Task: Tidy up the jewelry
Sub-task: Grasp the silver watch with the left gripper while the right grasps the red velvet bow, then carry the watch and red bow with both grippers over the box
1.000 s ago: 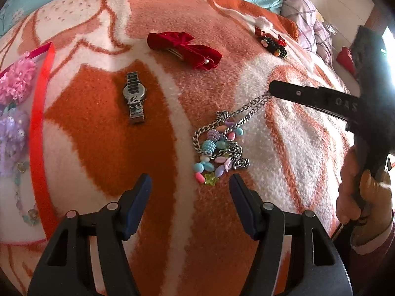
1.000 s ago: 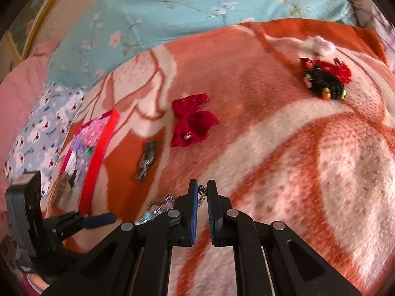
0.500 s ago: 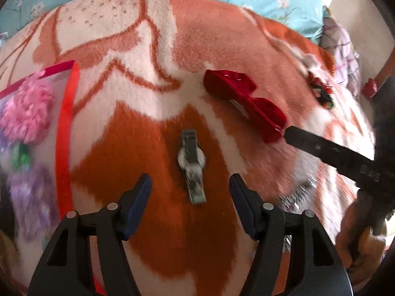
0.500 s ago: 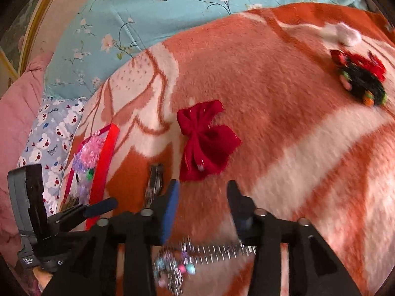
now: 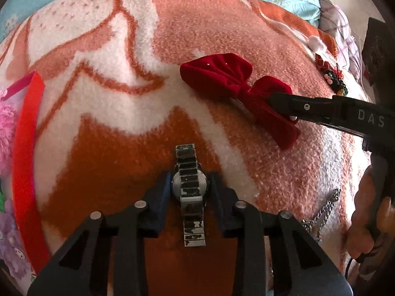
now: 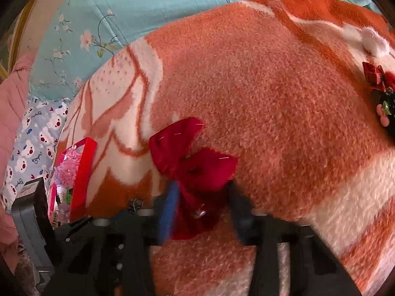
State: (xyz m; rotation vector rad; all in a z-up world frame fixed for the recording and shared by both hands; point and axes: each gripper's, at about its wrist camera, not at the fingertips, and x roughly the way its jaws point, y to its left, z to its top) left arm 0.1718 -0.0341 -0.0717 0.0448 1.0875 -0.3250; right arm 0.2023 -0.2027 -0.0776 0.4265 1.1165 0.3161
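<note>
A silver wristwatch [image 5: 189,185] lies on the orange and white blanket [image 5: 111,113]. My left gripper [image 5: 189,185] has closed in on the watch case, one finger against each side. A red velvet bow clip [image 5: 237,91] lies farther back; it also shows in the right wrist view [image 6: 192,170]. My right gripper [image 6: 201,207] is open with its fingers either side of the bow's lower half, which lies between them. A chain necklace [image 5: 323,212] lies at the right, partly hidden.
A red-rimmed box [image 5: 24,162] with pink and purple hair pieces stands at the left; it also shows in the right wrist view [image 6: 82,175]. A dark beaded clip [image 5: 333,79] lies at the far right, [image 6: 381,98]. A blue floral sheet [image 6: 148,7] lies behind.
My left gripper moved from the necklace to the watch and closed onto its case. My right gripper let go of the chain, opened, and moved forward around the red bow.
</note>
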